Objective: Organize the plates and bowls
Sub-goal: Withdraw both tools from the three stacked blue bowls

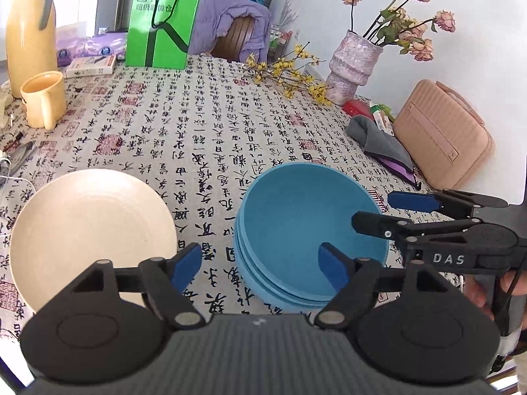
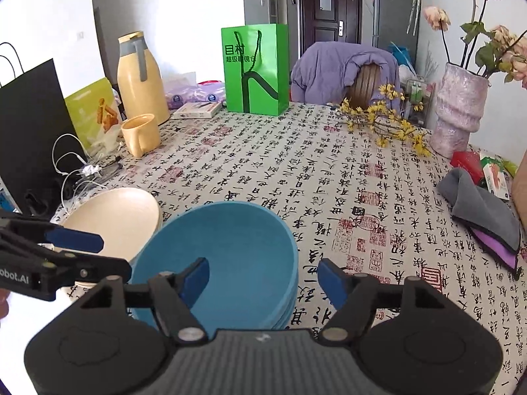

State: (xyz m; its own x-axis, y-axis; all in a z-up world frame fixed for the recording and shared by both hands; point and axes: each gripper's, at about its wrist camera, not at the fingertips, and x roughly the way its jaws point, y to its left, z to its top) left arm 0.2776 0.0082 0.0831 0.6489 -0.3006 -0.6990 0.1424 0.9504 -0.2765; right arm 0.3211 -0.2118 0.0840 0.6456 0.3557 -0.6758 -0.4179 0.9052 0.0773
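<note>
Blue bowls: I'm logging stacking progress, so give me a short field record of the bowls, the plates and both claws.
blue bowls: nested in one stack on the tablecloth
cream plates: stacked beside the bowls, apart from them
left claw: open, one pad over the bowl stack's near rim, gripping nothing
right claw: open, one pad over the bowl, gripping nothing
nearby: grey cloth, yellow mug
</note>
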